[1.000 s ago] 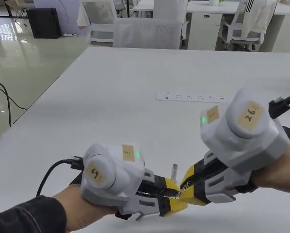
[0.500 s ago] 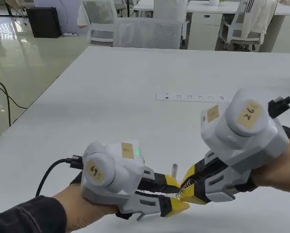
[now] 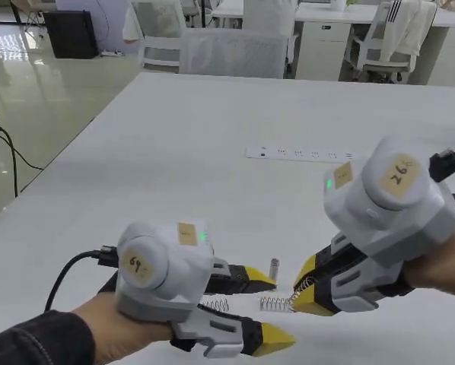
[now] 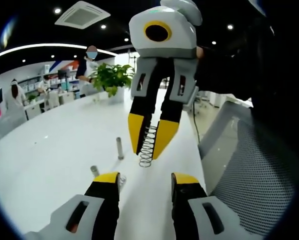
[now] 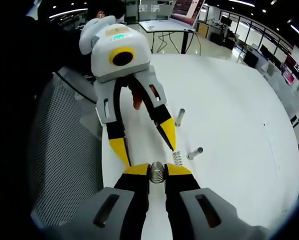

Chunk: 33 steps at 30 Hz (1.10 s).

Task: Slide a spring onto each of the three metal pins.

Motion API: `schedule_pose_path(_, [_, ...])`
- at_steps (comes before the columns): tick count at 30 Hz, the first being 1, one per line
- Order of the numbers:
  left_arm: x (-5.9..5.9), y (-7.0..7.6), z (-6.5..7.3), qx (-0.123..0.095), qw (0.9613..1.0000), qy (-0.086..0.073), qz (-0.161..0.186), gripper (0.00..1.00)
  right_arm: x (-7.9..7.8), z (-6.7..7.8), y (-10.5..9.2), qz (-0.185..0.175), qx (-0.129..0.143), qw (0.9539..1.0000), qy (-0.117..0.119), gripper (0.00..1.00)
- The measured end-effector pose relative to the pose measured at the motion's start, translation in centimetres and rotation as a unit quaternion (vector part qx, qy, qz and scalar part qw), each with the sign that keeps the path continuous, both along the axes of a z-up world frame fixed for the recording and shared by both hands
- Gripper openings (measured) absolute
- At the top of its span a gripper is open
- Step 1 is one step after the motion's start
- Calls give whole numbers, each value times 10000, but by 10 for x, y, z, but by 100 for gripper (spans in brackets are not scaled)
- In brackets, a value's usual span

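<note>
My right gripper is shut on a coil spring, which sticks out of its yellow tips just above the white table. In the right gripper view the spring sits clamped between the jaws. My left gripper faces it from the left, open, with nothing between its fingers. An upright metal pin stands just behind the tips. The right gripper view has that pin upright and a second pin leaning beside a loose spring. Two pins appear in the left gripper view.
A white power strip lies across the middle of the table. Another loose spring rests under the left gripper. Chairs and desks stand beyond the far edge. A black cable trails from the left gripper.
The left gripper's jaws have opened and it has drawn back to the left, away from the spring. The right gripper still holds the spring, slightly lower and further right.
</note>
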<state>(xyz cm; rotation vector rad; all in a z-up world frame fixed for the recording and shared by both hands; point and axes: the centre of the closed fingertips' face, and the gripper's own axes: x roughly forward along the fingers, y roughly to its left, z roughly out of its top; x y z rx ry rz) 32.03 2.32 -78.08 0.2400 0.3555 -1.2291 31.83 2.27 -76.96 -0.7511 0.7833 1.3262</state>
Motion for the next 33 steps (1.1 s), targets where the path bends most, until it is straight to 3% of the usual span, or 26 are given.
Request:
schedule_pose_path(10, [1,13,6,-72,9998,34,180,44,9,3,-10,-90,-83,9999,-45,8])
schedule_pose_path(24, [-9,32,5,-118,9990,115,413,50,19,5,-21,-118,-239,9996,-107,8])
schedule_pose_path(33, [-13,37,2,-189,9982,155,550,50,40,11,-38,-263,-439,9984,-236,8])
